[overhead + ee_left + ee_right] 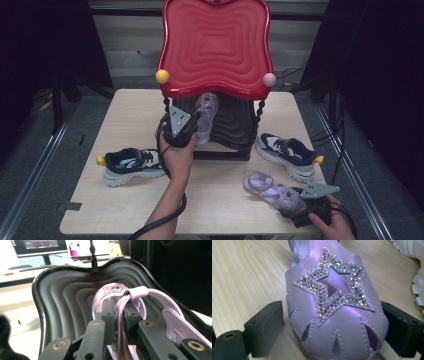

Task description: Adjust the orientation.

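Centrally in the high view, the left gripper had its jaws clamped on the strap of a lilac sandal, held over the lower black tray of a two-tier stand with a red top tray. That sandal pointed toe-up toward the frame's top, its long axis near vertical. It looked light and pliable; the thin strap was a fair hold. At lower right, the right gripper had its jaws either side of a second sandal; whether they pressed it I couldn't tell.
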Tool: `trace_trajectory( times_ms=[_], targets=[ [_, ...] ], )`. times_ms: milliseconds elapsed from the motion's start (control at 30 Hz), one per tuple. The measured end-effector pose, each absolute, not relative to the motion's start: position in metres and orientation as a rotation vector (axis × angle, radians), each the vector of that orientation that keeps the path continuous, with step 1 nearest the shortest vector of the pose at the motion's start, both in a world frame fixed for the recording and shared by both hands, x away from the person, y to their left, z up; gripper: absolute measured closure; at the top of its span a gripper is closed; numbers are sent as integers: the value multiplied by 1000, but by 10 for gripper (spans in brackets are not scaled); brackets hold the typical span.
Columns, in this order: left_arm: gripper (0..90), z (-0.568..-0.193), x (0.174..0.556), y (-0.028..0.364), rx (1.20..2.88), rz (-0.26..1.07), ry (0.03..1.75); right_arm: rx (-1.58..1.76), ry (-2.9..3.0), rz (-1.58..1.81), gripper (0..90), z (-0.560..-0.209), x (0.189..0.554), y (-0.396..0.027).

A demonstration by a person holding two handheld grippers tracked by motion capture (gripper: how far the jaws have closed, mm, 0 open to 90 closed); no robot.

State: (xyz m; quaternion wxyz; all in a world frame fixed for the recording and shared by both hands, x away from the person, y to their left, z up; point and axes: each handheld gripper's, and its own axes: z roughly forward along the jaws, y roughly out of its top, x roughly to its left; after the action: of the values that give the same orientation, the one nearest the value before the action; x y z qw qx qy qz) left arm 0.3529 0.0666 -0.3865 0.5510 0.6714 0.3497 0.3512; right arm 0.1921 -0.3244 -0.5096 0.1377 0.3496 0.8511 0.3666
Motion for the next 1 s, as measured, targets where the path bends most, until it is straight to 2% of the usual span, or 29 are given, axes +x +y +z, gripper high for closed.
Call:
trace_trajectory(
  times_ms=[300,533,633,767,1000],
  targets=[
    [818,-394,374,51,1552,918,845,1014,2462,1060,107,-509,192,-324],
    [790,-403,376,49,1583,873,868,1016,2463,1060,107,-509,192,-324],
    [760,-396,374,51,1615,848,884,1015,2463,1060,107,-509,192,-324],
    [673,-388,369,54,1663,872,891,1015,2462,1060,107,-510,192,-324],
    [616,-384,361,58,1691,843,891,1016,2462,1061,107,-509,192,-324]
  ],
)
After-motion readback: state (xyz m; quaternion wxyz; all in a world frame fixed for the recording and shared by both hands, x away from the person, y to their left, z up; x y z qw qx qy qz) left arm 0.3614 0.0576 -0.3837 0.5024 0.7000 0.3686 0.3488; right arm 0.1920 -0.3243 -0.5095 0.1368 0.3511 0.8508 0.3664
